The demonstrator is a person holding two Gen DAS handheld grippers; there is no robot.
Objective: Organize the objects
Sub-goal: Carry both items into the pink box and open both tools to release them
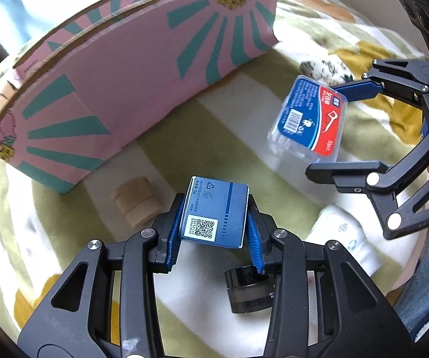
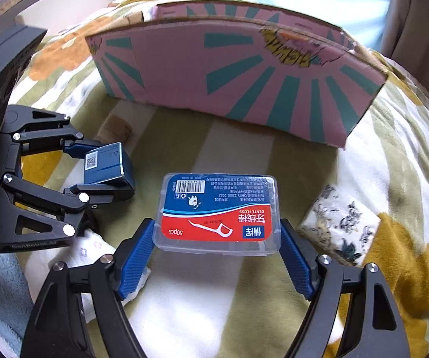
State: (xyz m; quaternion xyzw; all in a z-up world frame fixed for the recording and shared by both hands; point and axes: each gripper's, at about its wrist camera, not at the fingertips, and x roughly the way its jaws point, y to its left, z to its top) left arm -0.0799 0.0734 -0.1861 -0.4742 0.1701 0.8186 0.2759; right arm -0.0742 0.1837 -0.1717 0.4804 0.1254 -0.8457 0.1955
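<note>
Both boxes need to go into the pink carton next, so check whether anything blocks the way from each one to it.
Nothing visible does. The left gripper holds the small blue box and the right gripper holds the floss box; only bare blanket lies between them and the pink carton. The beige roll sits off to the left.

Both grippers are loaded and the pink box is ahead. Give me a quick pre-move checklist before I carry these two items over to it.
1. Left gripper grip on the small blue carton: pads on both sides, ok.
2. Right gripper grip on the dental floss box: held only at its near end, most of it sticking out forward; not ok, may tip.
3. Both items lifted off the blanket: cannot tell.
4. Pink box open at the top: flaps appear raised, inside hidden; cannot tell.
5. Path to the box: beige roll lies left of the carton, out of the direct line; ok.
6. Gap between the two grippers: apart, ok.
</note>
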